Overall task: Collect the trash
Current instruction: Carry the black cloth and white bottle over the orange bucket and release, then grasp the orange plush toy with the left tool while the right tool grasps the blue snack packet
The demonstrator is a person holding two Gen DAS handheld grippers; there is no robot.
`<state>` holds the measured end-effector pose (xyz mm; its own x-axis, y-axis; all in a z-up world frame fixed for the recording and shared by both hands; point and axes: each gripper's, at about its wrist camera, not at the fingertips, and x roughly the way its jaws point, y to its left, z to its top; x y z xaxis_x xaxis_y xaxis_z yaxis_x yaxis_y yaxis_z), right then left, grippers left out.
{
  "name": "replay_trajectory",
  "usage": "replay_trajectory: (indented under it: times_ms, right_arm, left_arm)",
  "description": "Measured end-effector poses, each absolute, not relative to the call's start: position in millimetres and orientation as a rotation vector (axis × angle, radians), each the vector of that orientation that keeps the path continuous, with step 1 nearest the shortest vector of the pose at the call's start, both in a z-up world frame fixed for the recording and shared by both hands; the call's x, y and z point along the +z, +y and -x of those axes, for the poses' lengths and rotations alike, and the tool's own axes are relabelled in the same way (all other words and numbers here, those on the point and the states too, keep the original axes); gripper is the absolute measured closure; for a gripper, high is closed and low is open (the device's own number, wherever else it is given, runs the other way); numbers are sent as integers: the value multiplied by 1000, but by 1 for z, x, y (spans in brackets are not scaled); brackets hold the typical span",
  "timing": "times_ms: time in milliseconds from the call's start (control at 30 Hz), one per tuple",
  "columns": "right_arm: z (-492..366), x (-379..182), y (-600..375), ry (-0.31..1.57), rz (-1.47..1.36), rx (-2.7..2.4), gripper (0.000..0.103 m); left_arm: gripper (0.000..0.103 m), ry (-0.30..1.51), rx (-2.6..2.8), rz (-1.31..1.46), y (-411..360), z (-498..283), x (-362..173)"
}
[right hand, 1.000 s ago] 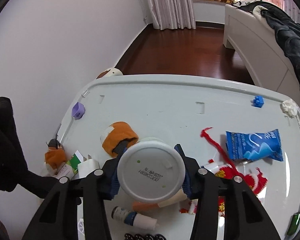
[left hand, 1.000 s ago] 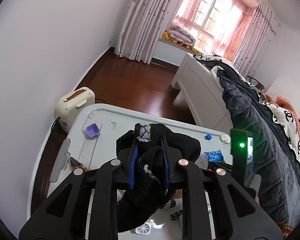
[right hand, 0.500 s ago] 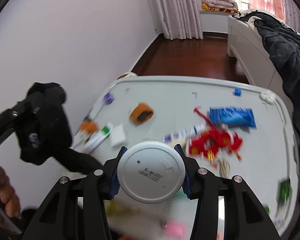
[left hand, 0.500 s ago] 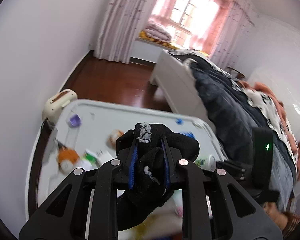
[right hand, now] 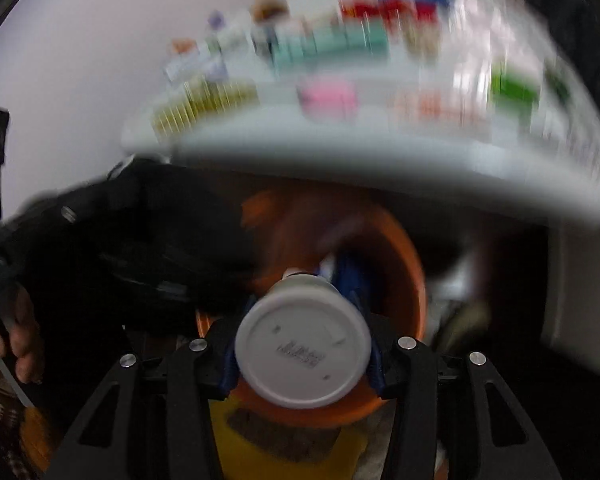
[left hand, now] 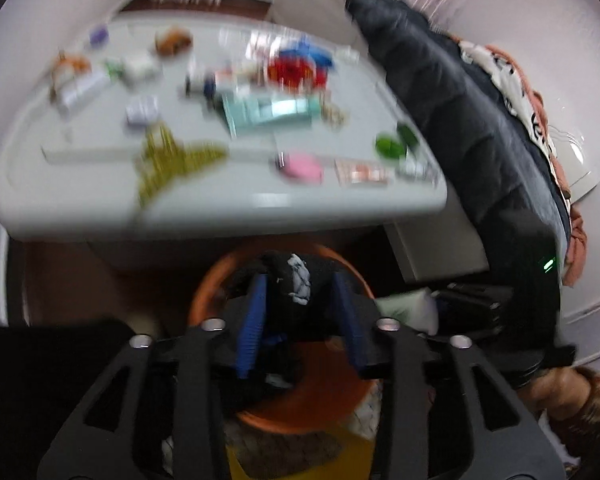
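Orange bin (left hand: pixel 300 408) under black sock (left hand: pixel 296 280)

Dark quilt (left hand: pixel 460 92) on bed (beside white table (left hand: pixel 220 208)).

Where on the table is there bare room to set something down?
Bare: the near-left corner of the table, left of the yellow garland, and the strip along its near edge in front of the pink packet. Crowded: the middle and far side, around the teal box and red decoration.
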<state>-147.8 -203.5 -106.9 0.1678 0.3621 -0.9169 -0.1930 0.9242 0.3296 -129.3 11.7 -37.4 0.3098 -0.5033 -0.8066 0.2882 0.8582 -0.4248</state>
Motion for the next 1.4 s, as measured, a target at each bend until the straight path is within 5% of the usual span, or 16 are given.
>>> replay_trajectory:
  times_ms: [33, 167, 567, 800, 1100, 1133, 1167, 1200, 1300, 1400]
  right_arm:
    - [152, -115, -206, 1369, -155, 384, 38]
    - [146, -116, -223, 1354, -231, 349, 33]
    - [22, 15, -248, 982, -316, 354, 9]
    - [-31, 40, -268, 807, -424, 292, 6]
    - [-40, 16, -266, 844, -282, 239, 6]
    - [-40, 16, -267, 844, -270, 232, 6]
    - [-41, 15, -269, 844, -268, 229, 6]
    - [-42, 15, -271, 840, -271, 225, 6]
    - [-51, 15, -278, 840, -268, 189, 6]
    - [-76, 13, -283, 880, -280, 157, 6]
  left_arm:
    - [55, 1164, -513, 217, 11, 129, -42]
    - [39, 1139, -460, 222, 22, 125, -36]
    - [35, 919, -311, 206, 56, 7, 30]
    - [34, 945, -183, 133, 52, -118, 13]
    - [34, 1019, -97, -47, 22, -203, -48]
    - [34, 1027, -96, -58, 19, -210, -55]
    - [46, 1034, -98, -64, 18, -214, -59]
    - [69, 1049, -99, -77, 16, -216, -65]
    - [82, 1048, -85, -98, 14, -212, -68]
    - [82, 1005, -116, -34, 15, -197, -50]
